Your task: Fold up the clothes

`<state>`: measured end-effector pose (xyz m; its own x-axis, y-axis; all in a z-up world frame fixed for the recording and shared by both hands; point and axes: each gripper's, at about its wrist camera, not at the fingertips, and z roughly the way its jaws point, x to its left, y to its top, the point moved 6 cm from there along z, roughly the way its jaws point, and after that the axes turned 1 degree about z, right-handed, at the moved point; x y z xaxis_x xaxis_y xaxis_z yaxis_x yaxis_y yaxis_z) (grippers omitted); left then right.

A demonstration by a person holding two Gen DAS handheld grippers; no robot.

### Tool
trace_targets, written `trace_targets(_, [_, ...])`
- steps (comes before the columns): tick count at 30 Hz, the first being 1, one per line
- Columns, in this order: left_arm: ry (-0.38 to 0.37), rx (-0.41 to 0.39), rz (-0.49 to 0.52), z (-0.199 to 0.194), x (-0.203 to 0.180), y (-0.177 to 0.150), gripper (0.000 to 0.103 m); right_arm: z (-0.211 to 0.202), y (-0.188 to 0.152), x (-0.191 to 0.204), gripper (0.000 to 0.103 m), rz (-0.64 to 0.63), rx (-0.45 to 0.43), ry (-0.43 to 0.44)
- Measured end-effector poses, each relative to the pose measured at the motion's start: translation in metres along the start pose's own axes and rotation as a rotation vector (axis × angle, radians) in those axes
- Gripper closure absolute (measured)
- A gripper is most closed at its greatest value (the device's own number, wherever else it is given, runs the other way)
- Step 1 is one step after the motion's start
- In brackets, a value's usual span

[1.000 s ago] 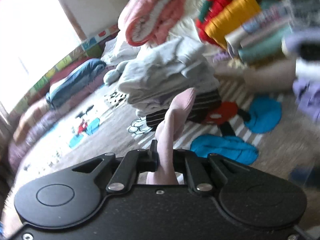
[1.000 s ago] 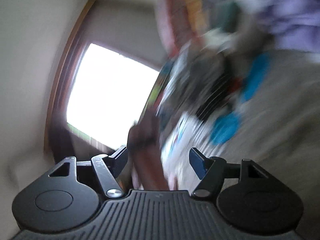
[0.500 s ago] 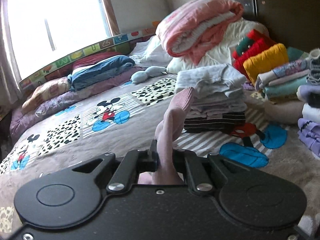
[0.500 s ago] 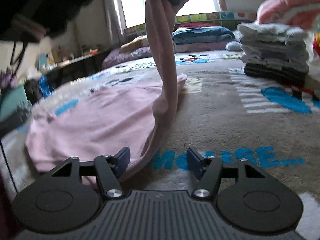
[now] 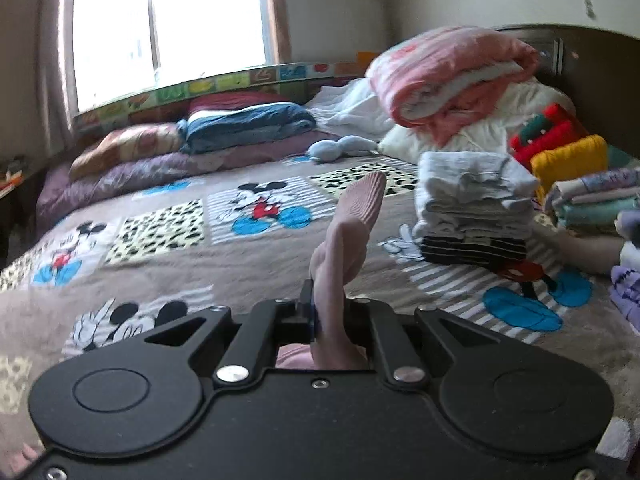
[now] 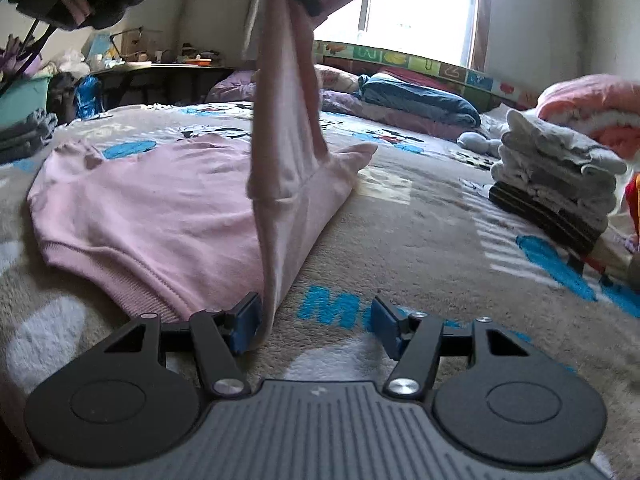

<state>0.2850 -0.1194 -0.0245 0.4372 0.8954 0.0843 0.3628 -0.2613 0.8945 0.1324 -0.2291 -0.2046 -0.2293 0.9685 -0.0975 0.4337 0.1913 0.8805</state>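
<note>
While the left tool [image 5: 332,316] pinches the pink sweatshirt's [image 6: 160,204] sleeve aloft, the right tool [image 6: 316,324] gapes empty — next, grasp the near hem.

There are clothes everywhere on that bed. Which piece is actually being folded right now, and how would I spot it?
Start at the cartoon-mouse bedspread that covers the bed. On its near side a pale pink sweatshirt lies spread flat, away from the neat grey stack by the pillows. It is the only unfolded garment, with its sleeve pulled up into the air, clamped in the left gripper.
</note>
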Motion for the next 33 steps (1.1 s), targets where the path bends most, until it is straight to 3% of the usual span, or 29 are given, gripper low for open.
trace_targets(15, [-0.005, -0.011, -0.232, -0.004, 0.086, -0.058, 0.098, -0.004, 0.0, 0.011, 0.042, -0.108, -0.02, -0.027])
trace_targets(33, [-0.005, -0.017, -0.475, 0.001, 0.14, -0.144, 0.098, -0.012, 0.002, 0.027, 0.042, -0.29, -0.035, -0.05])
